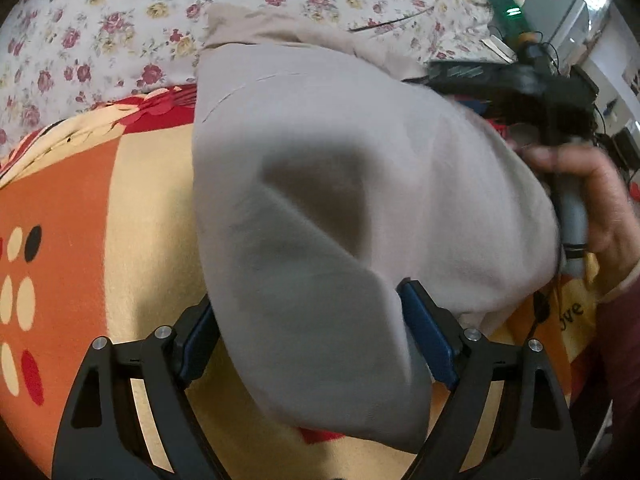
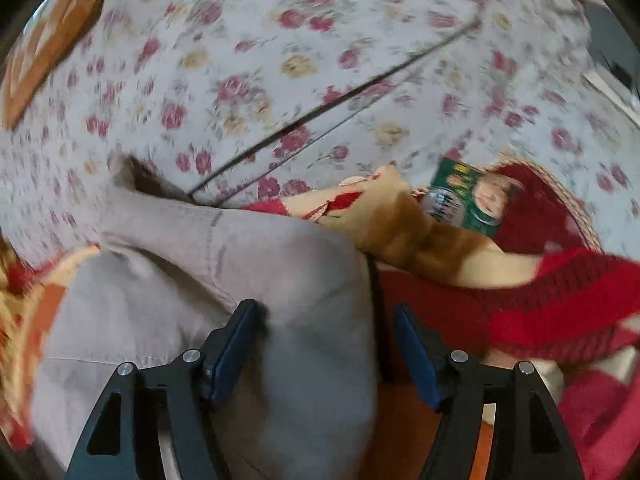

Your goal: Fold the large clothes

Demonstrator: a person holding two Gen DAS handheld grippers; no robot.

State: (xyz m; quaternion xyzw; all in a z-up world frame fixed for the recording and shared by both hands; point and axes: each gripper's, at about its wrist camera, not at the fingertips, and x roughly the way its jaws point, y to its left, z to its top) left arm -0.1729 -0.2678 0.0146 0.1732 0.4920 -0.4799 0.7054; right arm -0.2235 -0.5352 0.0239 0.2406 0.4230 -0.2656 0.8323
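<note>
Left wrist view: left hand-held gripper (image 1: 310, 344), black linkage with blue pads, is standing wide apart; a fold of the grey garment (image 1: 340, 184) is hanging down between the pads and brushing the right-hand pad, while the left-hand pad is sitting partly behind the cloth edge. Whether the pads are pressing on the cloth cannot be told.
- Grey garment: large, soft, pale grey-beige, is bulging up in a rounded mound with a shadowed hollow in its middle; it is lying on the patterned blanket (image 1: 120, 208), which is showing orange, cream and red blocks with oval spots.
- Floral bed sheet (image 1: 120, 20), white with red and yellow roses, is lying beyond the blanket and the garment's far edge.
- A person's hand (image 1: 592, 196) is gripping the grey handle of the other tool at the right edge, just beside the garment; a dark red sleeve (image 1: 620, 340) is showing below it.
- Green circuit board (image 1: 510, 12) and dark cabling are sitting at the upper right, blurred.

Right wrist view: right hand-held gripper (image 2: 324, 344) is standing open, pads clear of each other; the grey garment (image 2: 240, 264) is lying under and between them, its edge near the left-hand pad, with no pad pressing on it. The picture is blurred by motion.
- Patterned blanket (image 2: 540, 312), here red and cream, is lying to the right of the garment.
- Green printed package (image 2: 468, 200) is lying on the blanket near the floral bed sheet (image 2: 280, 60).
- Thin dark cords (image 2: 332, 92) are crossing the sheet diagonally.
</note>
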